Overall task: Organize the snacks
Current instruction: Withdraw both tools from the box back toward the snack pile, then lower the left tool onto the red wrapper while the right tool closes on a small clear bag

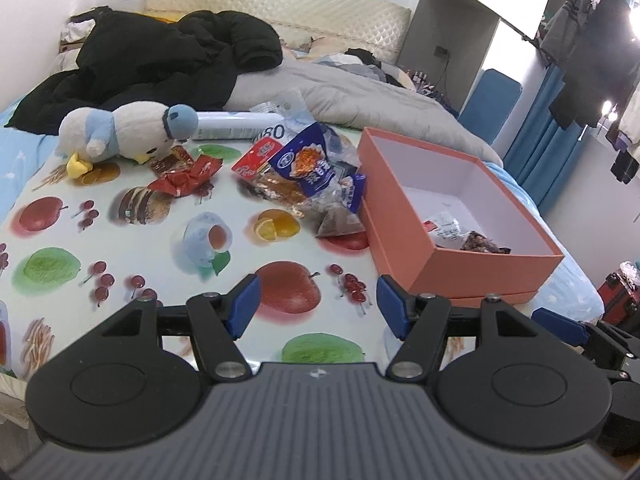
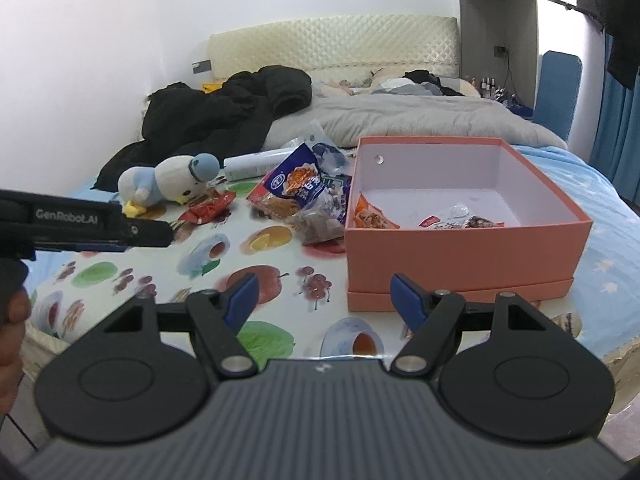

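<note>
An open orange box (image 1: pixel 472 270) (image 2: pixel 460 252) stands on the fruit-print cloth (image 1: pixel 168 248) and holds a few snack packets (image 2: pixel 374 216). Left of it lies a pile of snacks with a blue bag (image 1: pixel 316 168) (image 2: pixel 300 184) on top. A red packet (image 1: pixel 188 176) (image 2: pixel 210 208) lies further left. My left gripper (image 1: pixel 318 306) is open and empty above the cloth, in front of the pile. My right gripper (image 2: pixel 324 300) is open and empty, near the box's front left corner.
A blue-and-white plush bird (image 1: pixel 132 132) (image 2: pixel 172 184) lies at the back left beside a white tube (image 1: pixel 228 124). A black jacket (image 1: pixel 160 64) and a grey duvet (image 1: pixel 360 100) lie on the bed behind. The left gripper's body (image 2: pixel 80 224) shows at the left.
</note>
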Tool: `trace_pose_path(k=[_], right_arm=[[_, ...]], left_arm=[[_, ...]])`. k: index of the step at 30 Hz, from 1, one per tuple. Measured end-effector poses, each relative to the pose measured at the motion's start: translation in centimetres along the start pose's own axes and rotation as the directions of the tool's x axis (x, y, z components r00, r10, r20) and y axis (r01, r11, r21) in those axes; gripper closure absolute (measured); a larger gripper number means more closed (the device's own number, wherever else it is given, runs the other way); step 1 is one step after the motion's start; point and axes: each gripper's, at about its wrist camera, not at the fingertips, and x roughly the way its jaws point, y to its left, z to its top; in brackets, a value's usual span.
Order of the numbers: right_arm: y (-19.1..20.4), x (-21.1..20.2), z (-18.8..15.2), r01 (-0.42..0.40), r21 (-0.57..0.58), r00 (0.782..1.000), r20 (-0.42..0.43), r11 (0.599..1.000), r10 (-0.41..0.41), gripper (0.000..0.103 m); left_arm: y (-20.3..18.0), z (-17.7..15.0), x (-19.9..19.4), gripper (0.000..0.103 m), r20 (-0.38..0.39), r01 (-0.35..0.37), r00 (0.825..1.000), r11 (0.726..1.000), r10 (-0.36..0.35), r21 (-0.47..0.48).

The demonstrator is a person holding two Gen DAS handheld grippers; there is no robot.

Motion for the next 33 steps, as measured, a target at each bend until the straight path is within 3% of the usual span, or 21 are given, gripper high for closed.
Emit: trace_pose_path(k=[16,28,33], right_arm=[[3.1,6.1,0.4,-0.028,-0.078,0.998,-0.056,0.997,0.024,0.029],[7.1,13.8,2.1,-0.079,-0.147,0.991,-0.120,0.986,0.061,0.030],[8.0,17.5,3.0,-0.039,-0.196,0.993,-0.120,0.980,0.016,0.032]], left_arm=[[5.0,1.3,6.9,0.034,-0.071,-0.065,0.996,0.997,0.063,-0.032],[11.1,4.2,12.2,0.033,-0.099,-0.148,0.985,0.986,0.140,-0.082],[14.3,5.5,15.5,0.027,-0.116,-0.190,0.977,0.977,0.179,-0.095]])
